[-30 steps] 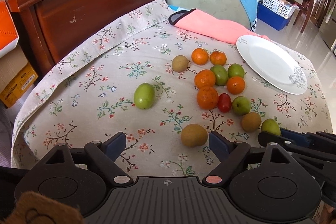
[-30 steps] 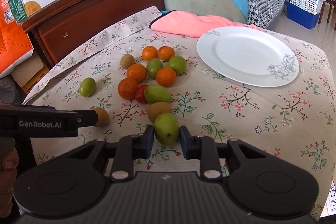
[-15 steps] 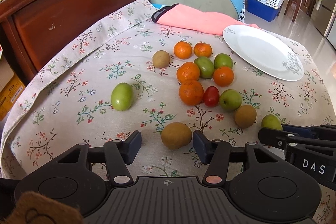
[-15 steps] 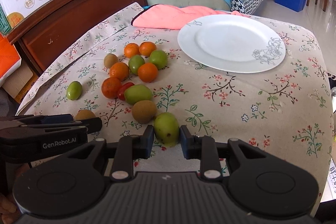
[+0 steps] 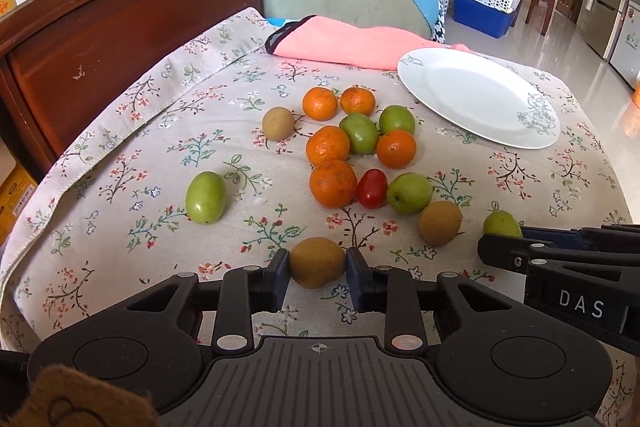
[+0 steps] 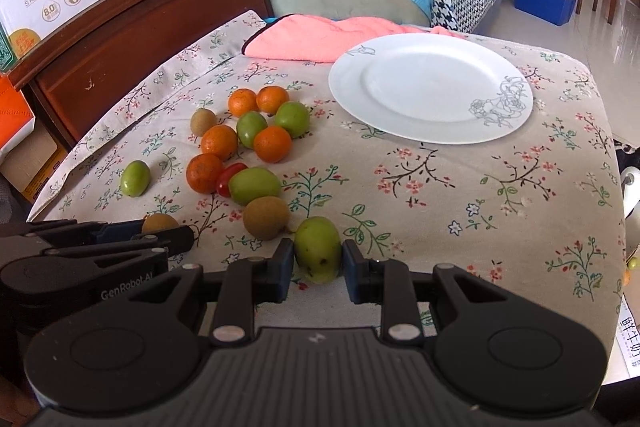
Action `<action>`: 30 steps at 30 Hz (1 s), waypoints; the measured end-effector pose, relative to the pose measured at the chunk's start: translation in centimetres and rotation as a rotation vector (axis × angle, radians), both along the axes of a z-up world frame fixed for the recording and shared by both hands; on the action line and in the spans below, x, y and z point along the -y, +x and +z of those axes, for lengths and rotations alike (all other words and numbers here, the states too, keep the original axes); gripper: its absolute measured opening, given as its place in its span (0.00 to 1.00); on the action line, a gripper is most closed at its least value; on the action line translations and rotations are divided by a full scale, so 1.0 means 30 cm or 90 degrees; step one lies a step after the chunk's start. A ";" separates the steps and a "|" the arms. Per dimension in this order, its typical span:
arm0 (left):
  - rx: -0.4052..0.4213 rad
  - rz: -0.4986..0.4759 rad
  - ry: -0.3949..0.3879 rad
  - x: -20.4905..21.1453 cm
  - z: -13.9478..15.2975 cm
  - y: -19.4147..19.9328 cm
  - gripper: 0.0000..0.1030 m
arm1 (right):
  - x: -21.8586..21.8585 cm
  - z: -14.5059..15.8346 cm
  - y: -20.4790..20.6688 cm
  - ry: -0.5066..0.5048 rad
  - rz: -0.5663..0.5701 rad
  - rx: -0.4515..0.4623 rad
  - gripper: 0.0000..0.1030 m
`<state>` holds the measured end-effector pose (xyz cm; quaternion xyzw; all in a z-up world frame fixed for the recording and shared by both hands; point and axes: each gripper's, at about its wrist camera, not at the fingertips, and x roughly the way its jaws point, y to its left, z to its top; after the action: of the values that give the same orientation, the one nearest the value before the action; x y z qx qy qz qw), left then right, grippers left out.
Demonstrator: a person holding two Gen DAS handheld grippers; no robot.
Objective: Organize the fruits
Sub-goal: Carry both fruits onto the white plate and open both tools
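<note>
- Two fruits gripped at once, so you're at the pick-up step; nothing sits on the plate yet.
- Floral-print tablecloth (image 6: 460, 195) covers the whole table, fruit cluster on its left half.
- Round white ceramic plate with grey flower print (image 6: 430, 89) lies bare, well apart from both grippers – the likely drop spot.
- Right gripper (image 6: 318, 263) is pinching an oval green jujube-like fruit (image 6: 318, 249) at the near table edge.
- Left gripper (image 5: 318, 269) is clamped on a brown fuzzy kiwi (image 5: 317, 261), also at the near edge.
- Next: lift both clear of the cloth, carry to the plate, set down gently so neither rolls.
</note>
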<state>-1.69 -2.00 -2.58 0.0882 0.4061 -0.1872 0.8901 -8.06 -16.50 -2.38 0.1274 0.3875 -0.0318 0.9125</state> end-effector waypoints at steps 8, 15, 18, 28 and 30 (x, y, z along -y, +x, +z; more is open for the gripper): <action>0.015 -0.010 -0.020 0.012 0.036 -0.015 0.27 | 0.014 0.029 -0.006 0.007 -0.001 0.017 0.26; 0.034 -0.021 -0.055 0.021 0.096 -0.016 0.27 | 0.031 0.074 -0.007 0.008 0.005 0.036 0.26; 0.033 -0.026 -0.072 0.033 0.118 0.002 0.27 | 0.047 0.102 0.002 0.014 0.006 0.046 0.26; 0.028 -0.067 -0.126 0.109 0.155 0.082 0.27 | 0.167 0.156 0.075 0.068 -0.022 0.041 0.26; 0.031 -0.079 -0.124 0.133 0.155 0.100 0.27 | 0.198 0.161 0.092 0.079 -0.030 0.035 0.26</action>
<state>1.31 -5.98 2.07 0.0305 0.3579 -0.2783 0.8908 -5.30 -22.43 2.44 0.1940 0.3604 -0.0257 0.9120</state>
